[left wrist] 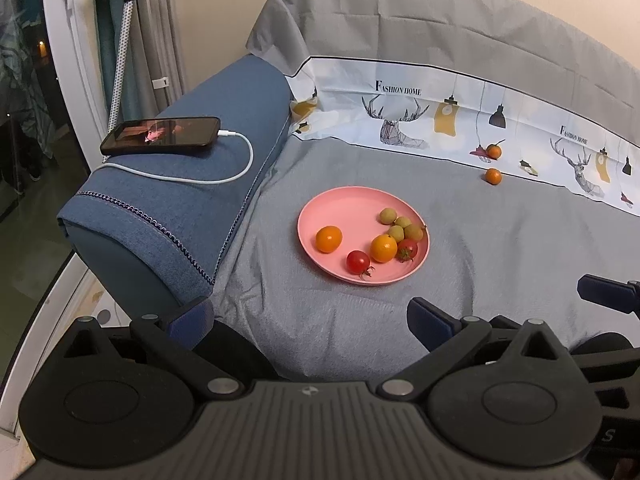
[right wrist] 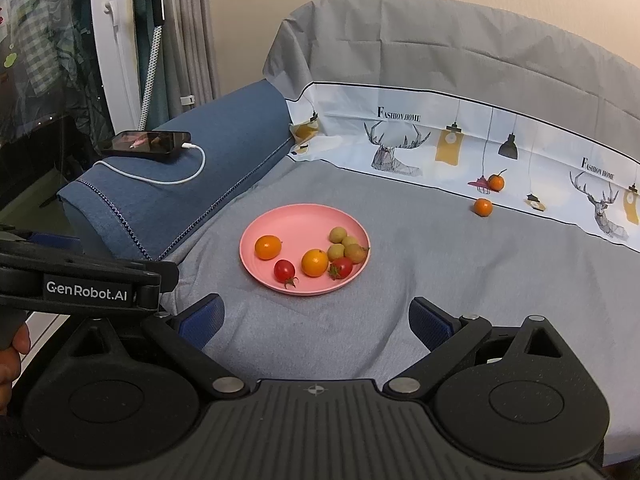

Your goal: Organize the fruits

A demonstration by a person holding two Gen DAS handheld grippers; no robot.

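Note:
A pink plate (left wrist: 344, 208) (right wrist: 296, 220) lies on the grey cloth. It holds two oranges (left wrist: 329, 239) (right wrist: 268, 247), two red cherry tomatoes (left wrist: 358, 261) (right wrist: 284, 269) and several small green-yellow fruits (left wrist: 401, 227) (right wrist: 345, 245). Two more small oranges (left wrist: 493, 176) (right wrist: 483, 207) sit apart at the far right, by the printed cloth border. My left gripper (left wrist: 310, 316) is open and empty, short of the plate. My right gripper (right wrist: 316, 316) is open and empty, also short of the plate.
A blue sofa arm (left wrist: 192, 184) (right wrist: 208, 160) at the left carries a phone (left wrist: 160, 136) (right wrist: 146, 143) with a white cable. The left gripper's body (right wrist: 88, 280) shows at the left of the right wrist view. The right gripper's finger (left wrist: 608, 292) shows at the right edge of the left wrist view.

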